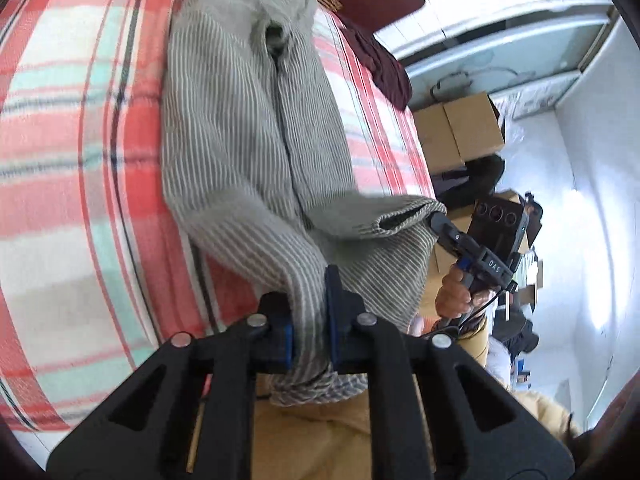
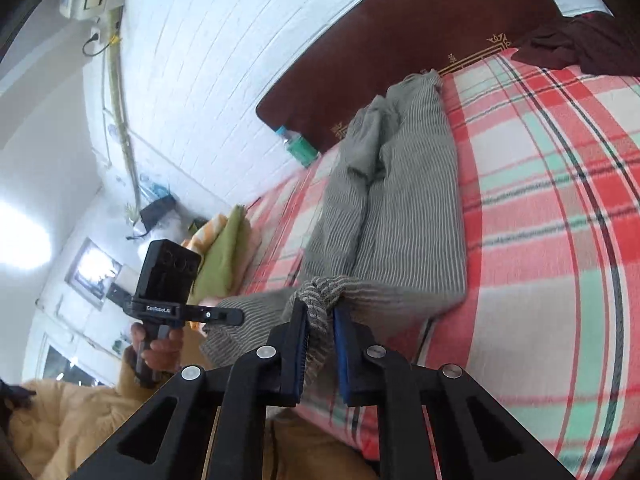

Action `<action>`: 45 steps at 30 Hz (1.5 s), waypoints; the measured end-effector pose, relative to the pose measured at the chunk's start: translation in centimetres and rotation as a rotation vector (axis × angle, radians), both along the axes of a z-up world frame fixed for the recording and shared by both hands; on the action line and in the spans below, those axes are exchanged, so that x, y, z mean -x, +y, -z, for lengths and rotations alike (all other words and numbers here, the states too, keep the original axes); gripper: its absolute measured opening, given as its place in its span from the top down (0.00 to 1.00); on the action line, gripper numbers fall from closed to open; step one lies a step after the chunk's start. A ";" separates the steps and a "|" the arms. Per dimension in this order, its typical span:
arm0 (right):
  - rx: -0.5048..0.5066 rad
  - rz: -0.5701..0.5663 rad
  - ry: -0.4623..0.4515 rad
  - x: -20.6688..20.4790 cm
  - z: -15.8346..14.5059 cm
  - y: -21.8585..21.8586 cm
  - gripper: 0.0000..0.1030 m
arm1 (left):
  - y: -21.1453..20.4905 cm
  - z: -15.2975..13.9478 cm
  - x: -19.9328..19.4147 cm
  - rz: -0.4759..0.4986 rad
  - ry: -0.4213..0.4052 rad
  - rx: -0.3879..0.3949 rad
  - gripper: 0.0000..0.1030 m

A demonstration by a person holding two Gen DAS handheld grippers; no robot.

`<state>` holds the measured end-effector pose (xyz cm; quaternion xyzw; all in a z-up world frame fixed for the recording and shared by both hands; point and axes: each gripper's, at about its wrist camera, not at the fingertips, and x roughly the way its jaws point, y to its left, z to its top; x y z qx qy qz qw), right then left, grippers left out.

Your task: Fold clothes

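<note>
inspector a: the left tool (image 1: 310, 320) is clenching a bunched edge of the grey striped garment (image 1: 240, 128), with cloth filling the gap between its blue pads. the right tool (image 2: 320, 340) is gripping another gathered hem of the same garment (image 2: 400, 208).

inspector b: where is the garment lying?

inspector a: it is lying lengthwise on the bed (image 1: 72, 120), near the person-side edge, with its near end lifting off the plaid cover (image 2: 540, 240) into both tools.

inspector b: handling?

inspector a: judging by the sag and wrinkling, it is soft, light and limp; it is not going to hold a crease unaided. taking it by hem or cuff, as now, appears sound; a pinch of one layer may be slipping.

inspector b: surroundings?

inspector a: the cover is giving a padded, uneven surface. further off, a dark red cloth (image 2: 580, 48) is lying by the dark headboard (image 2: 400, 40), green folded fabric (image 2: 224, 256) is sitting at the bed's far side, cardboard boxes (image 1: 460, 132) are standing beside the bed, and a white brick wall (image 2: 220, 60) is closing the room.
</note>
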<state>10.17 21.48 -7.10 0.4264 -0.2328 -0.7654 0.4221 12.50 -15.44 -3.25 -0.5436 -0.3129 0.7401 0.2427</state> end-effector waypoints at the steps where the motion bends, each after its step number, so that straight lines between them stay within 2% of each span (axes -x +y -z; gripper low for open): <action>1: 0.000 0.008 -0.013 1.0 0.1 0.0 0.89 | -0.2 -0.1 0.8 -0.015 -0.004 0.009 0.86; 4: -0.010 0.031 -0.058 3.9 0.7 -0.1 0.88 | -0.5 -0.1 2.9 -0.051 -0.031 0.008 0.86; 7: -0.024 0.055 -0.116 6.7 1.7 -0.3 0.86 | -1.2 0.9 5.4 -0.090 -0.093 -0.005 0.86; 12: -0.074 0.069 -0.181 10.3 3.1 -1.2 0.84 | -1.9 1.9 8.6 -0.099 -0.149 -0.016 0.86; 15: -0.117 0.074 -0.188 11.6 3.3 -1.8 0.73 | -1.9 2.6 10.0 -0.108 -0.190 -0.036 0.85; 17: -0.166 0.096 -0.156 12.0 2.8 -1.9 0.61 | -1.9 3.0 10.8 -0.111 -0.211 -0.044 0.85; 20: -0.206 0.128 -0.058 11.6 0.9 -1.7 0.61 | -2.0 3.5 11.3 -0.104 -0.225 -0.048 0.85; 22: -0.194 0.105 0.022 10.6 -0.7 -1.9 0.61 | -2.3 3.7 11.3 -0.105 -0.238 -0.058 0.85; 25: -0.217 -0.006 0.159 8.0 -2.7 -4.0 0.59 | -2.7 3.9 11.2 -0.106 -0.248 -0.069 0.85; 28: -0.293 -0.166 0.239 5.7 -2.4 -8.3 0.59 | -3.1 3.8 11.3 -0.102 -0.248 -0.077 0.85; 30: -0.342 -0.245 0.258 5.3 -1.2 -10.9 0.60 | -3.2 3.5 11.5 -0.098 -0.244 -0.082 0.85; 31: -0.374 -0.248 0.255 5.8 -0.3 -11.8 0.60 | -3.2 3.3 11.6 -0.097 -0.243 -0.086 0.82; 32: -0.407 -0.245 0.249 6.5 0.6 -12.6 0.60 | -3.2 3.2 11.6 -0.100 -0.241 -0.092 0.71; 34: -0.472 -0.223 0.230 8.2 2.4 -13.8 0.60 | -3.6 2.6 11.4 -0.116 -0.226 -0.098 0.55; 35: -0.493 -0.202 0.209 9.2 3.2 -13.9 0.60 | -3.9 2.3 11.2 -0.126 -0.211 -0.092 0.52; 37: -0.522 -0.165 0.175 10.6 4.4 -13.6 0.60 | -4.4 1.8 10.8 -0.139 -0.189 -0.080 0.52; 40: -0.502 -0.147 0.145 11.3 4.8 -12.8 0.60 | -4.8 2.0 10.3 -0.134 -0.180 -0.053 0.49; 45: -0.435 -0.199 0.244 8.5 2.3 -12.4 0.60 | -5.1 3.4 9.3 -0.102 -0.203 -0.047 0.49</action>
